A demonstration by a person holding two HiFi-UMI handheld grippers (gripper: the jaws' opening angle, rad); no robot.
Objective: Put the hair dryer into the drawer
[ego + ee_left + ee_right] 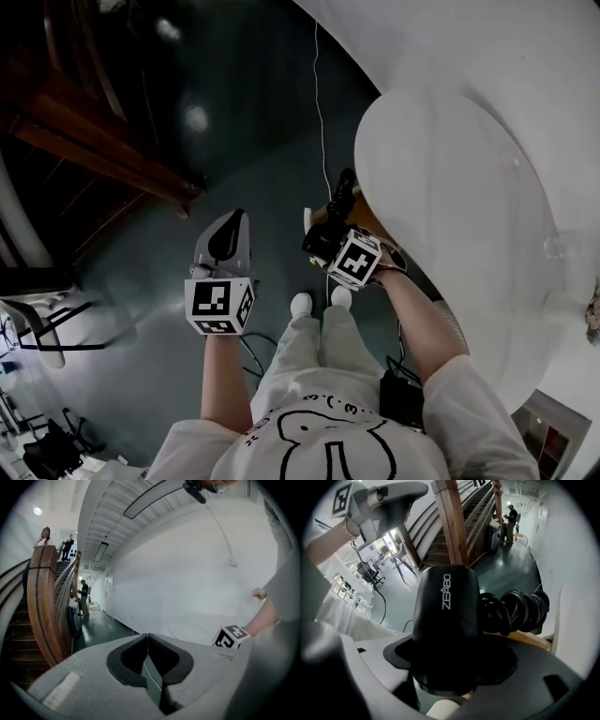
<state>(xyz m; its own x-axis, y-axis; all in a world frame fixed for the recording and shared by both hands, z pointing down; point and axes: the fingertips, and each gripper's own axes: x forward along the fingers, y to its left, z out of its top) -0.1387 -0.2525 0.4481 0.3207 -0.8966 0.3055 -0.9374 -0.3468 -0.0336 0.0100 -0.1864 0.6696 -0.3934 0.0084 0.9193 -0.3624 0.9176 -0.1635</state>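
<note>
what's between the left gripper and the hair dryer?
Head view: dark green floor, crossed by a thin white cable close to the black hair dryer; nothing else before the left gripper.

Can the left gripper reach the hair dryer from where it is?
Probably yes: only open air lies between the left gripper and the hair dryer, but its jaws are together and the right gripper holds it.

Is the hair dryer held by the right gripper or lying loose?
Held: the black hair dryer sits clamped between the jaws of the right gripper.
</note>
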